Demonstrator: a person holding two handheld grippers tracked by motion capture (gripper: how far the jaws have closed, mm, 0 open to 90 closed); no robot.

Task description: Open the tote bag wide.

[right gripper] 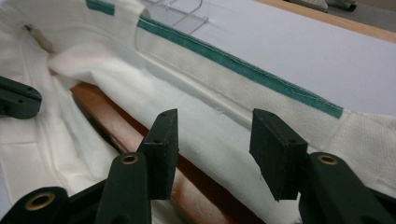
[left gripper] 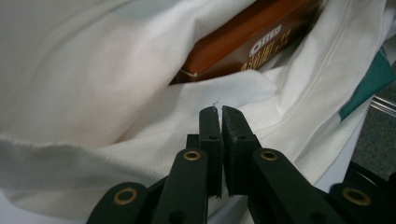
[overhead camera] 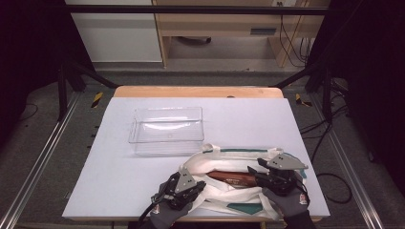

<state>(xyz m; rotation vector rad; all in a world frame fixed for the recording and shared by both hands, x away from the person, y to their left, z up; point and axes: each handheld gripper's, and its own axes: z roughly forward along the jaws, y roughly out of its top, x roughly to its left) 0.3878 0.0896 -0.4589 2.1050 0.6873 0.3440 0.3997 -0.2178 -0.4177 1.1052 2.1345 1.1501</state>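
Fabric of the white tote bag is pinched at its near-left lip by the left claw, jaws pressed together on it. Inside lies the brown box, long axis running left-right between both hands. The right claw, spread and empty, hovers just above the box's right end, so it is nearer; the clear tray waits beyond on open worktop

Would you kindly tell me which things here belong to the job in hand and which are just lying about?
In the job:
- white cloth bag, with green trim
- brown box inside the bag
- left tongs, shut on the bag's cloth
- right tongs, open over the bag's mouth

Lying about:
- clear plastic tray, untouched, farther back on the table
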